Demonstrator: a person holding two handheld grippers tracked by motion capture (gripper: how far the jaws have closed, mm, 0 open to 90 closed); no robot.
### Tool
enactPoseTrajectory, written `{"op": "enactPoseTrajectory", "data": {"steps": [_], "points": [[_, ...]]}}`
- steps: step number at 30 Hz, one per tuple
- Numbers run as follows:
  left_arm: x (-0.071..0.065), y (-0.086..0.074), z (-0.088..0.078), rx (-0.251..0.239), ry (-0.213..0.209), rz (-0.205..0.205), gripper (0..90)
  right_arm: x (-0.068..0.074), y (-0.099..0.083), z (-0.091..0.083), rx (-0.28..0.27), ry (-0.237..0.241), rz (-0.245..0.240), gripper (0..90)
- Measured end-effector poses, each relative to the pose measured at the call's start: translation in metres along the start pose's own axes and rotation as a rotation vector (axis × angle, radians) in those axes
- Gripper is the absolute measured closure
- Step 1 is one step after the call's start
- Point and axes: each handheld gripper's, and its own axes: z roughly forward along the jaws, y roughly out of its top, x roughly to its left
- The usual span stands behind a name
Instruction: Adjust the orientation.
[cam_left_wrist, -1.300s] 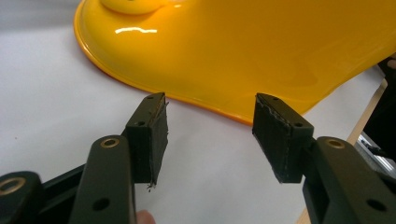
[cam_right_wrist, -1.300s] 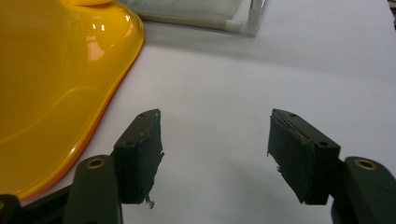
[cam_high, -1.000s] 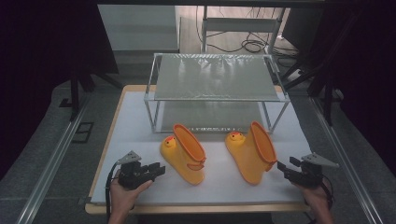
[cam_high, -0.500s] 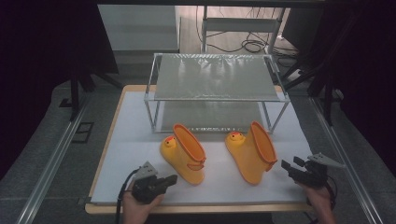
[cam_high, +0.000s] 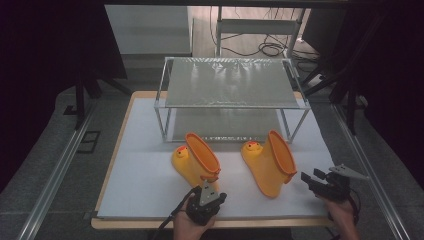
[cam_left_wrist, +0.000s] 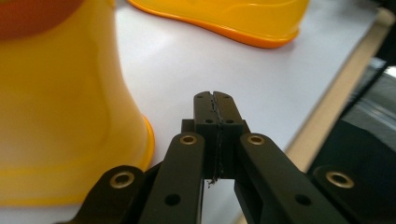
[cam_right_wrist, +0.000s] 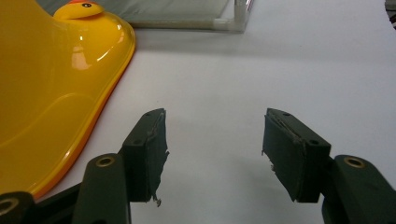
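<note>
White mat (cam_high: 150, 185), wire rack (cam_high: 230, 90) behind boots (cam_high: 197, 162)

From my remote station: two yellow duck-faced rain boots, the left boot (cam_high: 195, 162) and the right boot (cam_high: 269, 162), stand upright, apart, on the white tabletop (cam_high: 145, 165) before me.

High view looks down the table; both gripper views sit close, sharing the right boot (cam_high: 270, 162)

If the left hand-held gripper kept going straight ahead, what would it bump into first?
Probably the heel of the left yellow boot, right beside the shut left hand-held gripper; it might just slide past toward the other boot.
</note>
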Motion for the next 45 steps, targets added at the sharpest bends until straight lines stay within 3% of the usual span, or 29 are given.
{"op": "enactPoseTrajectory", "data": {"steps": [8, 22, 27, 34, 40, 45], "points": [[0.004, 0.009, 0.003, -0.039, 0.146, 0.041, 90.0, 0.0, 0.0, -0.001, -0.002, -0.003, 0.001, 39.7], [0.017, -0.009, -0.023, -0.055, 0.138, 0.0, 90.0, 0.001, 0.0, 0.0, 0.0, 0.0, -0.004, 39.8], [0.032, -0.03, -0.047, -0.053, 0.149, -0.045, 90.0, -0.001, 0.0, -0.001, -0.001, 0.002, 0.003, 39.8], [0.058, -0.046, -0.071, -0.057, 0.174, -0.102, 90.0, -0.002, 0.0, 0.0, -0.002, 0.0, 0.009, 39.9], [0.075, -0.053, -0.079, -0.058, 0.192, -0.142, 89.4, -0.001, -0.001, 0.001, 0.003, 0.003, 0.007, 40.0], [0.069, -0.053, -0.075, -0.054, 0.151, -0.132, 83.3, 0.0, 0.0, 0.001, 0.005, 0.008, 0.003, 40.1]]}}
